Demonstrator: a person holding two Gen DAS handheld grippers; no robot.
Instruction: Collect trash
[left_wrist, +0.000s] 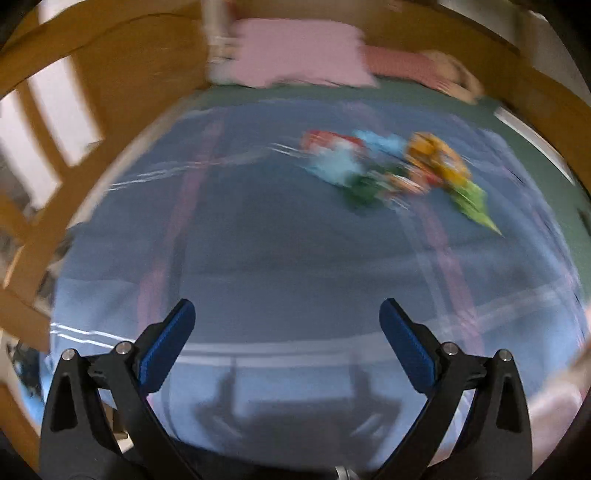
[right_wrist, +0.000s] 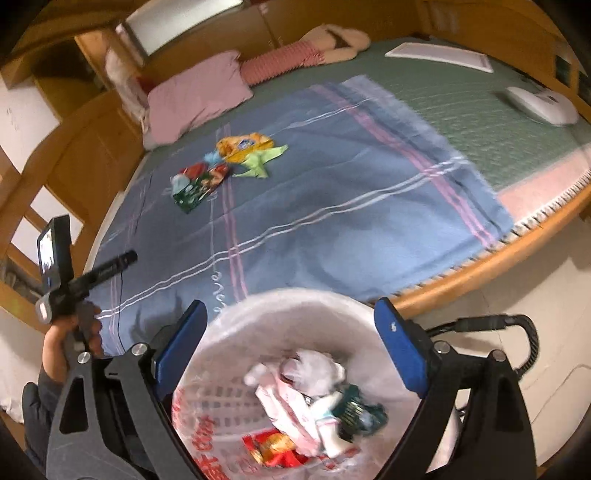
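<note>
A pile of colourful snack wrappers (left_wrist: 391, 170) lies on the blue blanket (left_wrist: 277, 240) of the bed, blurred in the left wrist view; it also shows in the right wrist view (right_wrist: 225, 166). My left gripper (left_wrist: 287, 332) is open and empty, well short of the pile. My right gripper (right_wrist: 288, 332) is open and empty, just above a white trash bin (right_wrist: 236, 325) lined with a plastic bag that holds several wrappers (right_wrist: 314, 402). The left hand-held gripper (right_wrist: 70, 280) is seen at the bed's left edge.
A pink pillow (right_wrist: 195, 99) and a striped pillow (right_wrist: 280, 62) lie at the head of the bed. A white device (right_wrist: 539, 103) and a white board (right_wrist: 439, 55) lie on the green mattress. Wooden bed frame (right_wrist: 461, 273) edges the bed; tiled floor lies at the right.
</note>
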